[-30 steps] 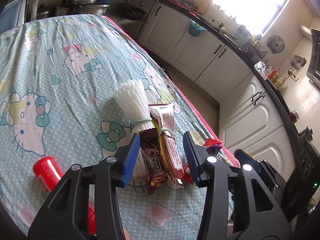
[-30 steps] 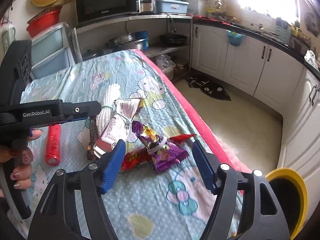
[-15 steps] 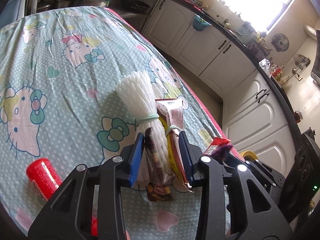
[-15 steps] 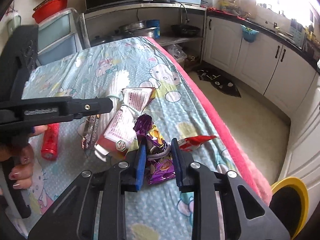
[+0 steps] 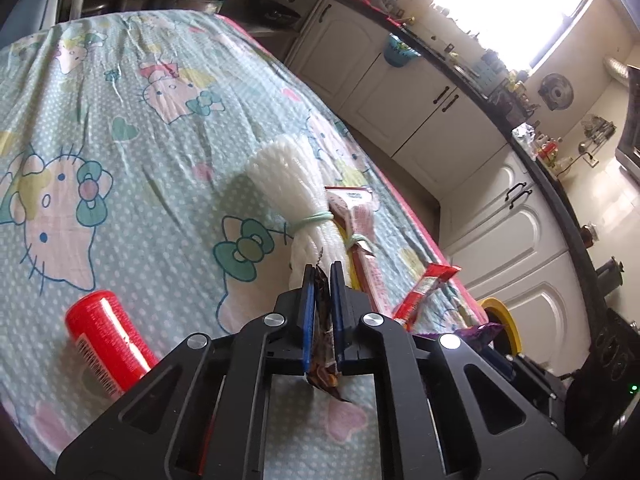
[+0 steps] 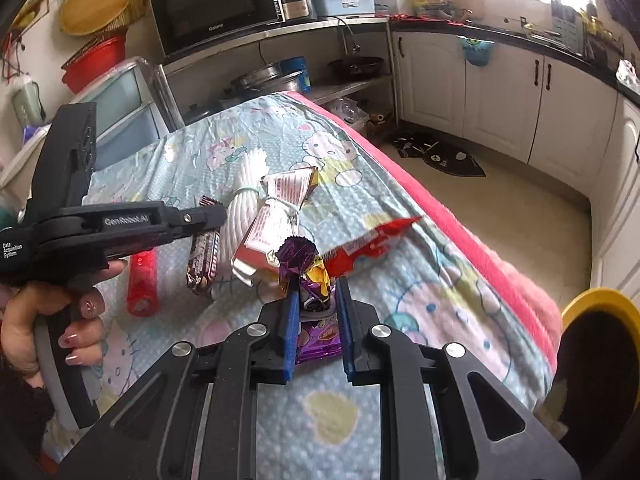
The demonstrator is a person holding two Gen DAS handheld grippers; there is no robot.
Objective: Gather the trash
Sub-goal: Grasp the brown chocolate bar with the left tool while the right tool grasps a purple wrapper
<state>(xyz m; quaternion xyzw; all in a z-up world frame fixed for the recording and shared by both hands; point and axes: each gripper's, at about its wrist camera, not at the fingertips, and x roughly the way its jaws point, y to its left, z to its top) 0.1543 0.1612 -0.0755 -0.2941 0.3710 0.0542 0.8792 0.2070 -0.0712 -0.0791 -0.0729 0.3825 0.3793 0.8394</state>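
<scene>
My left gripper (image 5: 320,276) is shut on a brown snack wrapper (image 5: 322,344), lifted off the table; the wrapper also shows hanging in the right wrist view (image 6: 203,261). My right gripper (image 6: 317,288) is shut on a purple wrapper (image 6: 306,270) held above the cloth. A white bundle of strips (image 5: 298,192) tied with a green band, a pink-and-white packet (image 5: 362,216) and a red wrapper (image 5: 426,284) lie on the table. A red tube (image 5: 108,338) lies at the left.
The table has a Hello Kitty cloth (image 5: 120,128) with a pink edge (image 6: 460,236). A yellow-rimmed bin (image 6: 600,360) stands on the floor at the right. White kitchen cabinets (image 6: 500,96) and a shelf with a microwave (image 6: 212,8) stand behind.
Both grippers closed: the left on the brown wrapper, the right on the purple wrapper. Both wrappers are now lifted off the cloth.
</scene>
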